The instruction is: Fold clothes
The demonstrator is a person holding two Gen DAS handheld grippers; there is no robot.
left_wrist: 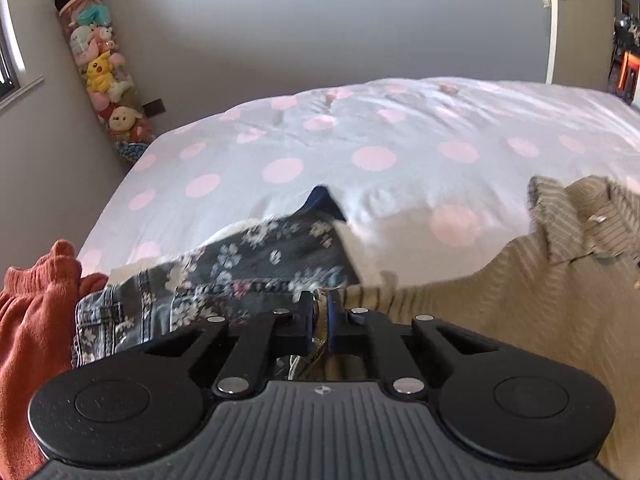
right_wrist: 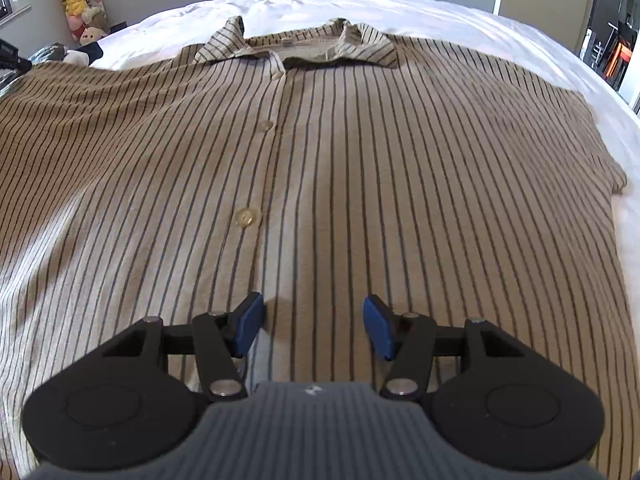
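The striped shirt [right_wrist: 320,140] is pinched at its edge by the left gripper [left_wrist: 322,300]; the right gripper [right_wrist: 314,320] is held apart above its placket.

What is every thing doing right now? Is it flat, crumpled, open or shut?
Striped shirt: spread flat on the bed, buttoned, collar up top.
Left gripper: shut, pinching the shirt's edge.
Right gripper: open, just above the shirt's lower front.
Floral denim garment: crumpled beside the shirt.
Orange garment: bunched up at the bed's edge.
Bed cover: lying flat, slightly wrinkled.
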